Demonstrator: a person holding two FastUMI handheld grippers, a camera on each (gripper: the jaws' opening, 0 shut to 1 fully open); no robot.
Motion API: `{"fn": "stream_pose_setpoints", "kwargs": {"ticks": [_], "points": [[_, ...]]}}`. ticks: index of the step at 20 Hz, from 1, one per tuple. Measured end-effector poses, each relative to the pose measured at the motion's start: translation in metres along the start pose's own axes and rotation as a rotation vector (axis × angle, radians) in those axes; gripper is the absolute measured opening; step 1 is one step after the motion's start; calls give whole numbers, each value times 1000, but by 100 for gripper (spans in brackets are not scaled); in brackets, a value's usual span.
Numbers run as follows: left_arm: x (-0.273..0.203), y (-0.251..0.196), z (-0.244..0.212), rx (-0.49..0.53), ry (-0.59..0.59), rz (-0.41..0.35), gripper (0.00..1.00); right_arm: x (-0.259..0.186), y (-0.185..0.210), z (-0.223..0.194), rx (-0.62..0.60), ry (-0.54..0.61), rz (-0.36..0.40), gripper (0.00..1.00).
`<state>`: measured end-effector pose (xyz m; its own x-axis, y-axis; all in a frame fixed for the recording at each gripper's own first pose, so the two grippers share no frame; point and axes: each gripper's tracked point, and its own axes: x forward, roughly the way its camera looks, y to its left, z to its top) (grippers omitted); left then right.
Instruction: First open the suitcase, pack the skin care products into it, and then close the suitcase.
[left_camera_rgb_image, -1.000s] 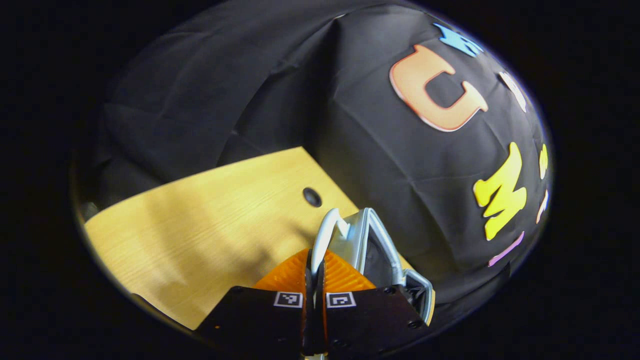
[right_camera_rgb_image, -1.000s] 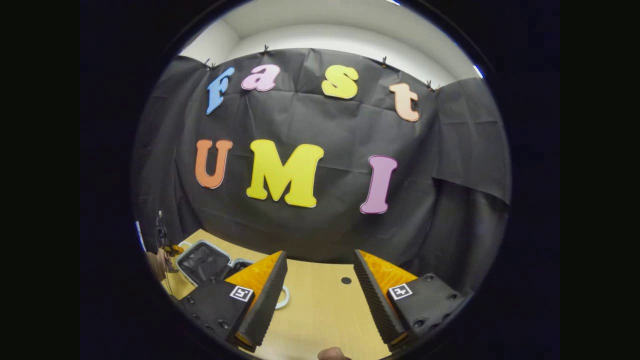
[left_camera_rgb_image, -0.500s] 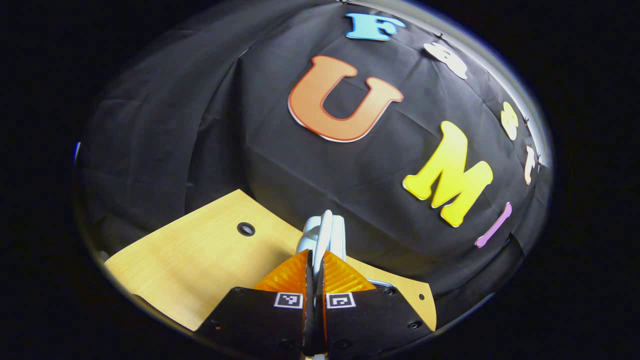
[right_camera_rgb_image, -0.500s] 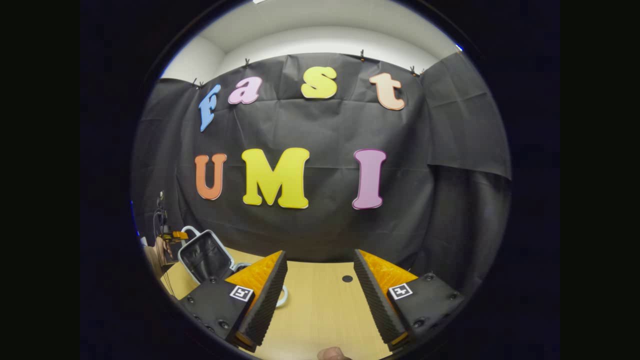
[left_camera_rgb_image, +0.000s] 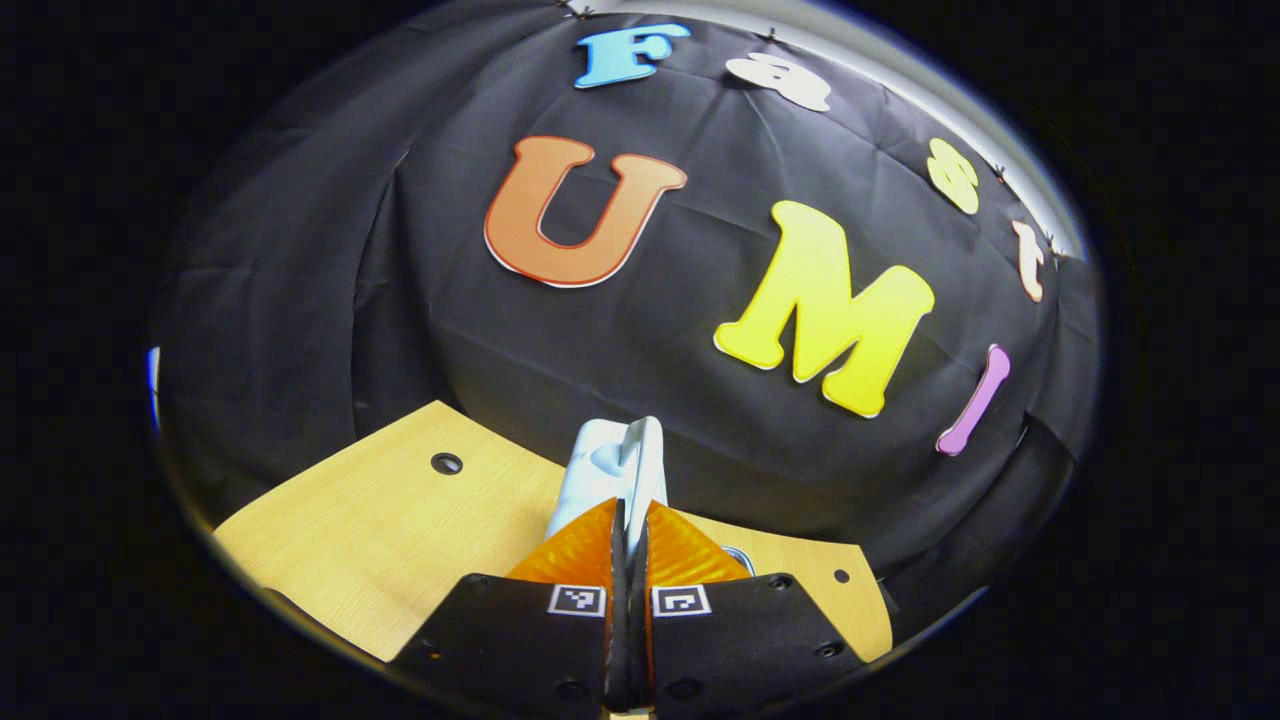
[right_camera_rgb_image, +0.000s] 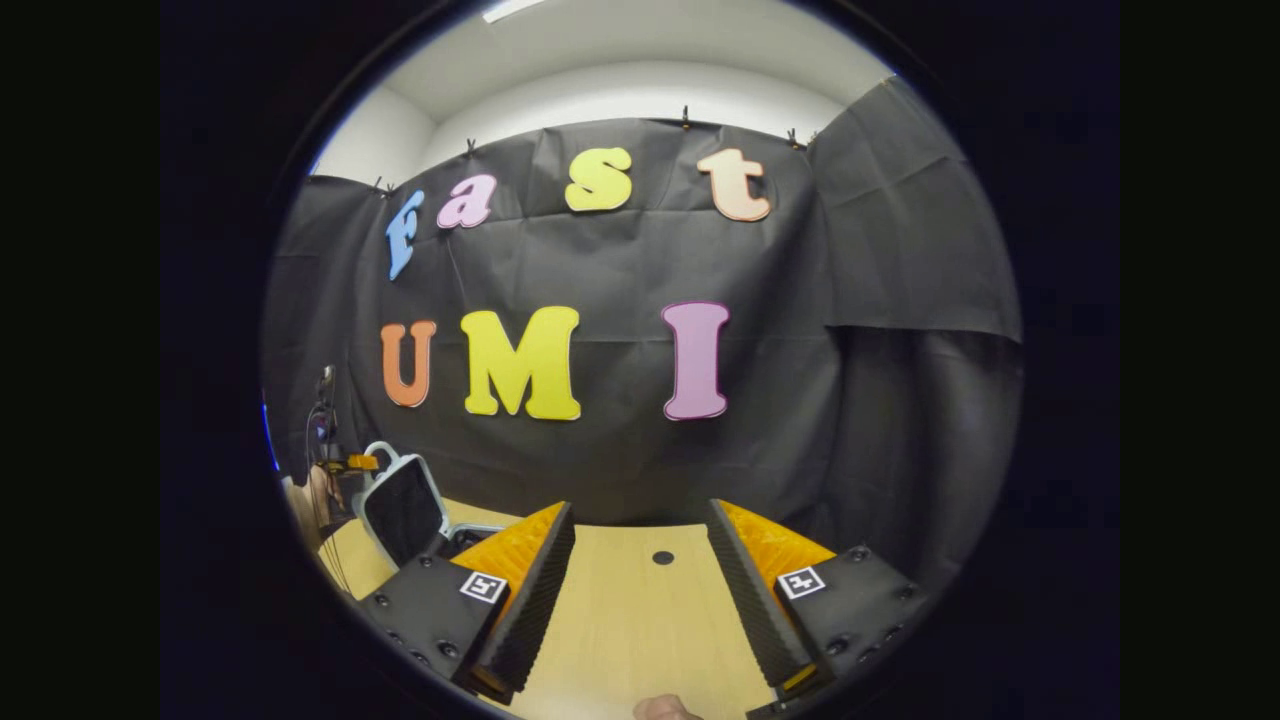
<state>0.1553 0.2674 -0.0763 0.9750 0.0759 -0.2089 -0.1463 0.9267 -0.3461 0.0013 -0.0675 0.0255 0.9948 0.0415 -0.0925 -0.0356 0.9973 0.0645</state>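
The left gripper (left_camera_rgb_image: 629, 520), pinching the pale grey hard-shell suitcase lid (left_camera_rgb_image: 612, 468), is opening it; the right gripper (right_camera_rgb_image: 640, 560), jaws spread, must next fetch products.

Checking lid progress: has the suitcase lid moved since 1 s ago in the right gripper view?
Yes. The suitcase lid has swung up from nearly flat to steeply raised, judged against the wooden table. The left gripper pinches its handle.

The right tongs (right_camera_rgb_image: 640, 590) hung open over the pale wooden worktop (right_camera_rgb_image: 640, 630). Far left, a white-rimmed suitcase with dark lining (right_camera_rgb_image: 405, 510) stood with its lid raised, the left tongs (right_camera_rgb_image: 355, 463) at its top edge.
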Motion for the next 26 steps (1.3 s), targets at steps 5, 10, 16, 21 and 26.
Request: {"fn": "stream_pose_setpoints", "kwargs": {"ticks": [5, 10, 16, 21, 26], "points": [[-2, -53, -18, 108, 5, -4, 3, -6, -24, -13, 9, 19, 17, 80], [8, -92, -40, 193, 11, 31, 3, -5, -35, -31, 20, 54, 31, 79], [25, -153, -89, 320, 63, -9, 3, -5, -46, -49, 42, 98, 24, 80], [38, -189, -144, 415, 132, -46, 3, -1, -56, -59, 56, 127, 0, 80], [55, -211, -206, 464, 212, -59, 3, 6, -62, -71, 51, 156, -18, 80]]}}
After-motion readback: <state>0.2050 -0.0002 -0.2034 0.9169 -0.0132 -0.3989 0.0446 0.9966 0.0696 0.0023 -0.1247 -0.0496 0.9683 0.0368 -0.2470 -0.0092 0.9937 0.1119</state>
